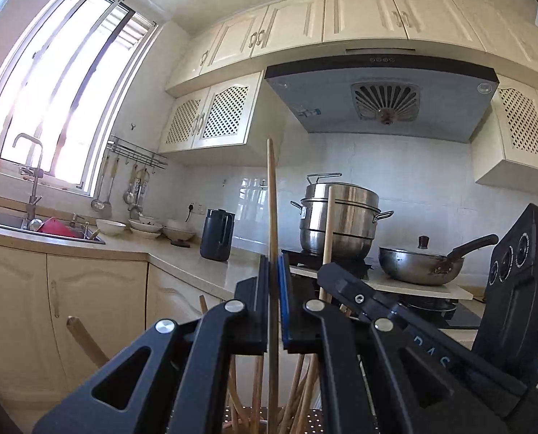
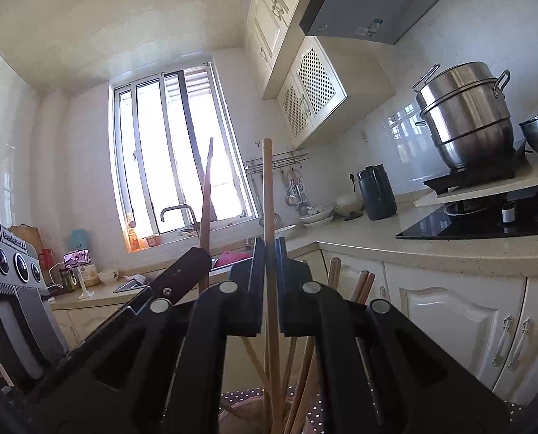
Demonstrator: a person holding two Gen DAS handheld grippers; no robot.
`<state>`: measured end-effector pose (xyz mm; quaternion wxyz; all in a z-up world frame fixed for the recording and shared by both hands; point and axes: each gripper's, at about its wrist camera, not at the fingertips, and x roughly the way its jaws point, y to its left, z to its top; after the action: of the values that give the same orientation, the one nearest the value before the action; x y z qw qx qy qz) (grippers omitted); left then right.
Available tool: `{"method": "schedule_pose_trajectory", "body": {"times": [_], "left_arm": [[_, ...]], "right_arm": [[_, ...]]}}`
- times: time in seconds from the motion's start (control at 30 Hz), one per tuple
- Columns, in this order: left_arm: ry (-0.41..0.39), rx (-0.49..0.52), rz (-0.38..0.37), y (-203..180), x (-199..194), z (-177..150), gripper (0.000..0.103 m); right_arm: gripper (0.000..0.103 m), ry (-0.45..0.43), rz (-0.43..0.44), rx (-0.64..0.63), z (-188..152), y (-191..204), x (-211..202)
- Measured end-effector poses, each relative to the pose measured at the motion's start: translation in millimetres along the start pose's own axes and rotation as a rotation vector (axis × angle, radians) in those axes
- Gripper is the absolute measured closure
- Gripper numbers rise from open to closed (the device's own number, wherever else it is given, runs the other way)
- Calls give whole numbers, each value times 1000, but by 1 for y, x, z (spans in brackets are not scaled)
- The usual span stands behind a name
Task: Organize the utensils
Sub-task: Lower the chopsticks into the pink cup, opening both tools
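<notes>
While both pairs of tongs point about level, each one pinches a single wooden chopstick that stands nearly upright, so the long axis of each stick runs straight up and down across the closed jaws. The left tongs (image 1: pixel 274 271) are pressed together on a chopstick (image 1: pixel 272 195) whose upper end rises well above the jaws. The right tongs (image 2: pixel 270 253) grip their own chopstick (image 2: pixel 267 188) the same way. Directly below both sits the holder (image 2: pixel 249 407), a dotted container at the bottom of each view, where the other chopsticks (image 2: pixel 363 285) lean in a loose fan. Each held stick's lower end reaches down among them, though its tip is hidden. By my reading, the coming move goes straight down along the stick's axis. Both tongs look about equally near the holder.
</notes>
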<state>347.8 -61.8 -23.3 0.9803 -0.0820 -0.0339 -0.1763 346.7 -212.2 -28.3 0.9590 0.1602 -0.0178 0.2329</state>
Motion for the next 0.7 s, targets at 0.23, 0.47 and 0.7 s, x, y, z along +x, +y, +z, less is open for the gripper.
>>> {"method": "schedule_pose_trajectory", "body": {"times": [0.23, 0.47, 0.7], "left_arm": [[23, -6, 5, 3, 3, -8, 97], [12, 5, 27, 5, -6, -9, 97], [14, 42, 23, -3, -13, -11, 97]], "right_arm": [[97, 32, 9, -5, -8, -2, -1], [97, 84, 13, -13, -15, 1, -11], [97, 132, 13, 3, -20, 0, -20]]}}
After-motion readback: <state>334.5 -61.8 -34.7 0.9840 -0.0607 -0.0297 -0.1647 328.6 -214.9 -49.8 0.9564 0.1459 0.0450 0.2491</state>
